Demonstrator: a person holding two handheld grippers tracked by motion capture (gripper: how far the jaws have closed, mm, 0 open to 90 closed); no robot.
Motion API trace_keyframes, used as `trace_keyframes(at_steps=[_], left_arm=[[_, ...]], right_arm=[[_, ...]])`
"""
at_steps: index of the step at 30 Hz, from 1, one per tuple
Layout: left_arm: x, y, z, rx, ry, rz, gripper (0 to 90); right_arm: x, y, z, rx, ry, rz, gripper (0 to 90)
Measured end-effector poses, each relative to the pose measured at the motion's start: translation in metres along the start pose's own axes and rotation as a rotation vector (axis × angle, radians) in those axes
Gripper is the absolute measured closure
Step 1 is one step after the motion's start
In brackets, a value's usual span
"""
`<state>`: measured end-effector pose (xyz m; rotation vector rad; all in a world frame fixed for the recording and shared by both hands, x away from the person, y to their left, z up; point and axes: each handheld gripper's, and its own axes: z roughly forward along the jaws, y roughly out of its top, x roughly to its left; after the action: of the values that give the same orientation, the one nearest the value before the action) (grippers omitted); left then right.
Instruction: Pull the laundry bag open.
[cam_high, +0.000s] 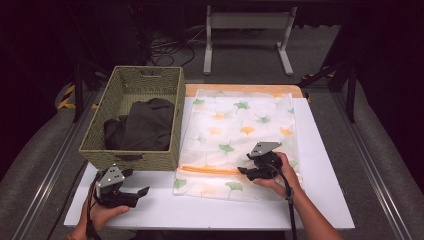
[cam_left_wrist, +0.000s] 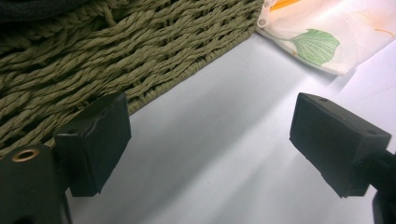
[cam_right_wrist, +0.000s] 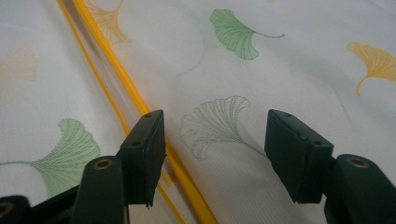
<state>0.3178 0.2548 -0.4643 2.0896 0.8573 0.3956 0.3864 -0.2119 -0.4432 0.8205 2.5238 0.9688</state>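
A white mesh bag (cam_high: 240, 125) printed with green and orange leaves lies flat on the white table (cam_high: 325, 165). An orange zipper (cam_high: 210, 170) runs across the bag near its front end. My right gripper (cam_high: 243, 173) hovers low over the bag by the zipper's right end, its jaws open with nothing between them. In the right gripper view the zipper (cam_right_wrist: 116, 70) runs under the left jaw of the right gripper (cam_right_wrist: 215, 149), with the bag (cam_right_wrist: 303, 56) beneath. My left gripper (cam_high: 139, 181) rests open at the table's front left, just before the basket (cam_high: 95, 135).
The green woven basket holds a dark garment (cam_high: 145, 125). In the left gripper view, the basket's wall (cam_left_wrist: 116, 51) is close ahead of the left gripper (cam_left_wrist: 210, 135), with the bag's corner (cam_left_wrist: 322, 42) to the right. A white stand (cam_high: 247, 30) stands on the floor beyond the table.
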Motion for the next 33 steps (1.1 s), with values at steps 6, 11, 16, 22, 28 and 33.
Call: trace_keyframes(at_steps=[6, 11, 16, 22, 28, 33], left_arm=[[-0.001, 0.0, 0.0, -0.005, -0.01, -0.001, 13.2], [0.0, 0.0, 0.0, -0.002, -0.011, -0.003, 13.2], [-0.001, 0.0, 0.0, -0.005, -0.019, -0.008, 13.2], [-0.001, 0.0, 0.001, -0.001, -0.018, -0.003, 13.1], [-0.002, 0.0, 0.001, 0.003, -0.017, 0.009, 13.1], [-0.002, 0.0, 0.001, 0.001, -0.012, -0.003, 13.3]], right_arm=[[-0.003, 0.001, 0.011, 0.017, 0.014, 0.013, 38.1], [-0.006, -0.001, 0.011, 0.025, 0.055, 0.029, 37.2], [-0.004, 0.0, 0.012, 0.026, 0.081, 0.023, 33.4], [-0.001, 0.002, 0.013, 0.041, 0.079, -0.005, 35.4], [-0.008, 0.002, 0.011, 0.035, 0.049, 0.031, 54.6], [-0.007, 0.006, 0.014, 0.04, 0.026, 0.005, 70.3]])
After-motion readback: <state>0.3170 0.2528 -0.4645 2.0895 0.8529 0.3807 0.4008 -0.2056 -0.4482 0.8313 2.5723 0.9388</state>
